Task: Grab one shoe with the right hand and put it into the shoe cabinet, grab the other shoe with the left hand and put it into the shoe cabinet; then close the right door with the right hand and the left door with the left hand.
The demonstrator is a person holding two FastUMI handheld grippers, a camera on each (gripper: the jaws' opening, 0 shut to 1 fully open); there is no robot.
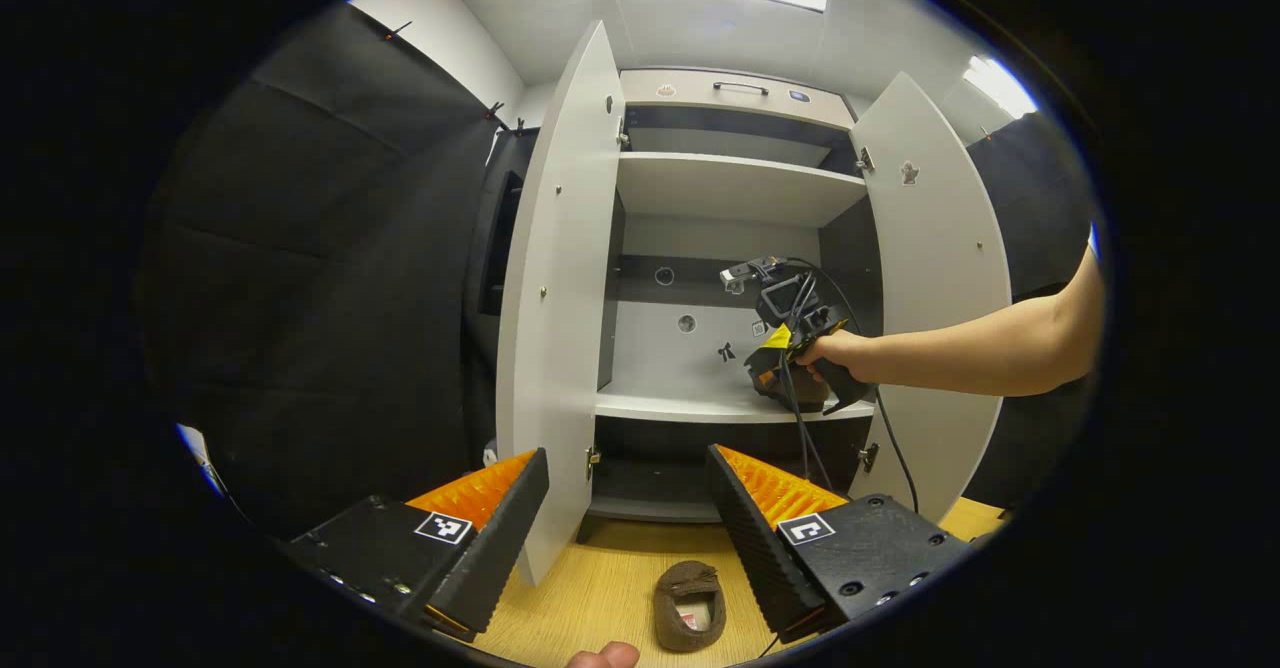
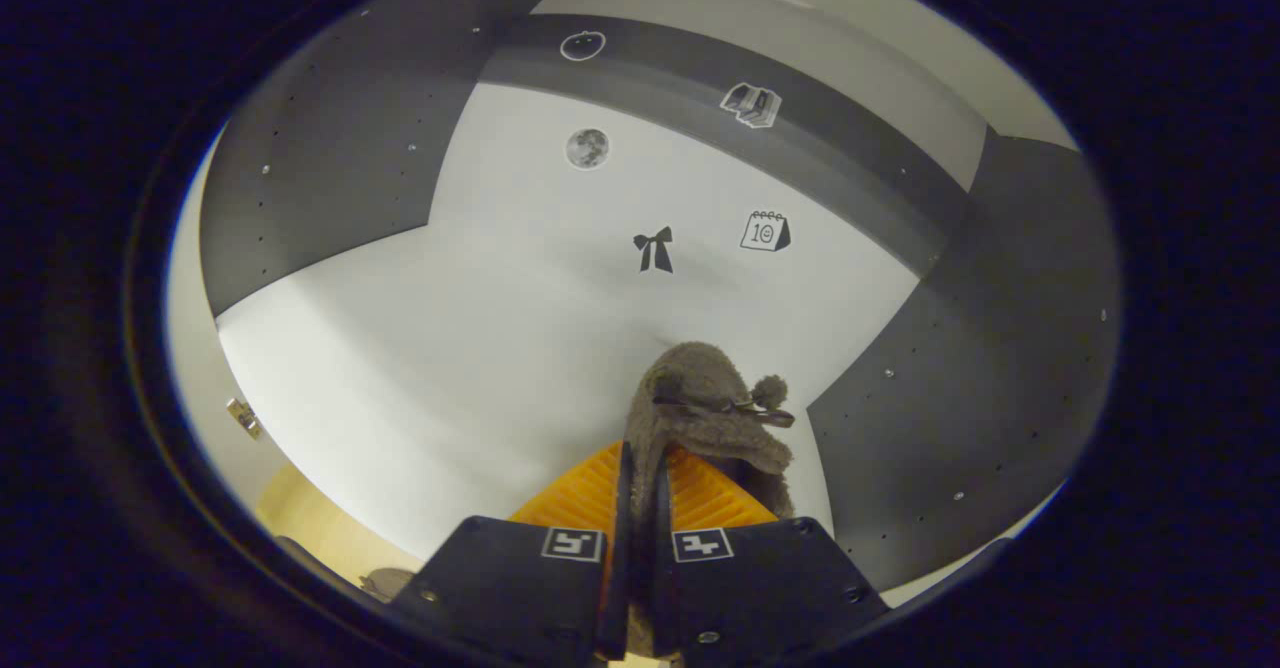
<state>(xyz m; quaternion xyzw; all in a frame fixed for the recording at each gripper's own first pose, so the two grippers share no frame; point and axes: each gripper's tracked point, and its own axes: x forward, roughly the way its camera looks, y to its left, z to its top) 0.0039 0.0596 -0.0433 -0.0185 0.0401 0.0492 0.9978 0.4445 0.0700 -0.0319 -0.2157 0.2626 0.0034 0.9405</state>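
1. Your right gripper (image 2: pixel 632 493) has its jaws clenched on the rim of a fuzzy brown shoe (image 2: pixel 705 413), low and centre in the right gripper view. The thin edge pinched between the fingers is a sound hold for carrying such a soft thing.
2. That shoe sits over the white shelf (image 2: pixel 420 368) inside the shoe cabinet (image 1: pixel 735 188), close to the grey right wall. I judge this leaves the left of the shelf free for its partner.
3. In the left gripper view, centre right, your right hand (image 1: pixel 835 353) reaches in between the doors, so the first placement is nearly finished; whether the sole rests on the shelf I cannot tell.
4. Your left gripper (image 1: pixel 628 508) hangs back with jaws released and wide apart, bottom centre, framing the cabinet.
5. The second shoe (image 1: pixel 690 603) lies on the wooden floor (image 1: pixel 600 588) at the bottom of that frame, just ahead of the left fingers, ready for pickup.
6. The left door (image 1: pixel 555 298) and right door (image 1: pixel 935 278) both stand wide open.
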